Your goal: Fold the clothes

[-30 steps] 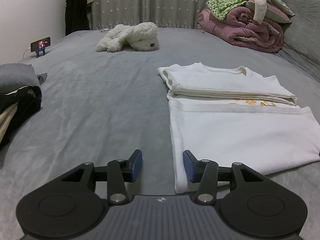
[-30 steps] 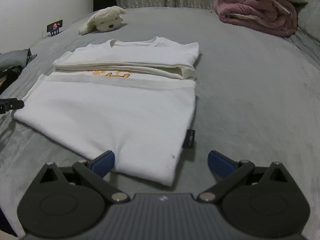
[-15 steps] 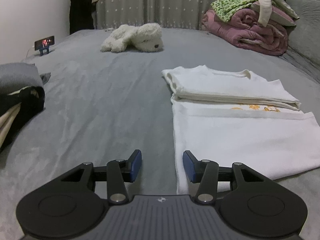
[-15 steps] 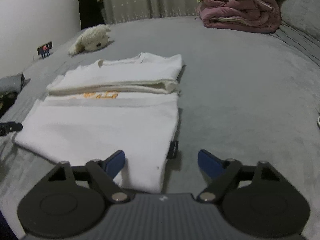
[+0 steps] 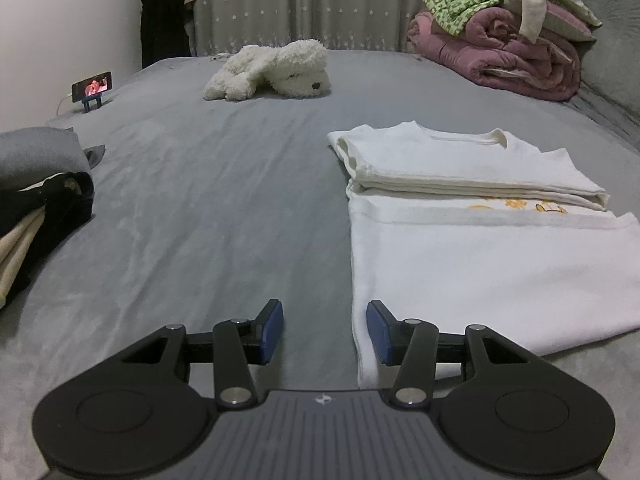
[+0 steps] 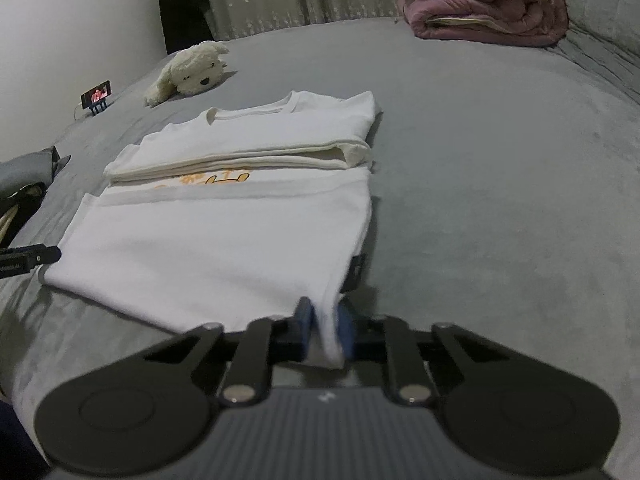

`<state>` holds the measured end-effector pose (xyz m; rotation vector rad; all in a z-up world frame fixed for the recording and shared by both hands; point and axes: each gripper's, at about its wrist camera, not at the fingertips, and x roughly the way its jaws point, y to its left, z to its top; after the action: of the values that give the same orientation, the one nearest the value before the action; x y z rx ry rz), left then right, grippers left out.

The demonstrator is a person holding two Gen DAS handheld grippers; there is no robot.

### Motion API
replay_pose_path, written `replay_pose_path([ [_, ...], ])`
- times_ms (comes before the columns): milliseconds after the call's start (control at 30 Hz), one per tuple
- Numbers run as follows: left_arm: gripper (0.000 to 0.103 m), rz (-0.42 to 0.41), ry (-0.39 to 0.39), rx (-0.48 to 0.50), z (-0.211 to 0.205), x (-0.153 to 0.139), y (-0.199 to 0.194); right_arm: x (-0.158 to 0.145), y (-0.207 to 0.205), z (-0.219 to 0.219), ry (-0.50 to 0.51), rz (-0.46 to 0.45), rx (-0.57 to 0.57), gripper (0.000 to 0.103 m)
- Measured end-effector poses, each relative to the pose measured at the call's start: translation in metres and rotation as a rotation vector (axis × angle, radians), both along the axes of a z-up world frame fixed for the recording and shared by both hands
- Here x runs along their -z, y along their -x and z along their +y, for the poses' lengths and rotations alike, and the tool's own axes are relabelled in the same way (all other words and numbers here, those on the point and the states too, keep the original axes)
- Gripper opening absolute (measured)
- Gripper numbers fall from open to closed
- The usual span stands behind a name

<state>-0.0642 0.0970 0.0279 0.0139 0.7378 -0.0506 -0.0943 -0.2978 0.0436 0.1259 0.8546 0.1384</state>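
Observation:
A white T-shirt (image 5: 480, 264) lies partly folded on the grey bed, its top part doubled over toward the collar, with an orange print showing at the fold. It also shows in the right wrist view (image 6: 224, 240). My left gripper (image 5: 324, 330) is open at the shirt's near left hem corner, its right pad (image 5: 378, 332) at the cloth's edge. My right gripper (image 6: 324, 326) is shut on the shirt's near right hem corner, and the cloth rises between the pads. The left gripper's tip (image 6: 28, 260) shows at the left edge of the right wrist view.
A white plush dog (image 5: 272, 70) lies at the far side of the bed. A pile of quilts and clothes (image 5: 508, 36) stands at the back right. Dark and grey clothes (image 5: 36, 200) are heaped at the left edge. A phone on a stand (image 5: 93, 88) is at the far left.
My right gripper has moved in and shut on the shirt's near right hem corner. My left gripper has stayed open by the left hem corner.

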Motion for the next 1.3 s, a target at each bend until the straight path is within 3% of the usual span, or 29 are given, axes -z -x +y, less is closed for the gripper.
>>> replay_pose_path([
  [533, 0.048, 0.016, 0.014, -0.004, 0.002, 0.000, -0.002, -0.003, 0.012, -0.002, 0.008, 0.017, 0.011, 0.009],
  [667, 0.048, 0.021, 0.010, -0.007, 0.001, 0.000, -0.002, -0.007, 0.015, 0.000, 0.048, -0.019, -0.003, 0.014],
  [733, 0.048, 0.022, 0.007, -0.009, 0.000, 0.000, -0.002, -0.014, 0.021, 0.008, 0.088, -0.084, -0.043, 0.016],
  [900, 0.048, 0.022, -0.006, -0.009, -0.002, 0.000, -0.002, -0.026, 0.034, 0.033, 0.152, -0.212, -0.182, 0.036],
  [1300, 0.048, 0.030, 0.004, -0.006, -0.001, -0.001, -0.002, 0.001, 0.041, 0.109, 0.281, -0.212, -0.465, 0.046],
])
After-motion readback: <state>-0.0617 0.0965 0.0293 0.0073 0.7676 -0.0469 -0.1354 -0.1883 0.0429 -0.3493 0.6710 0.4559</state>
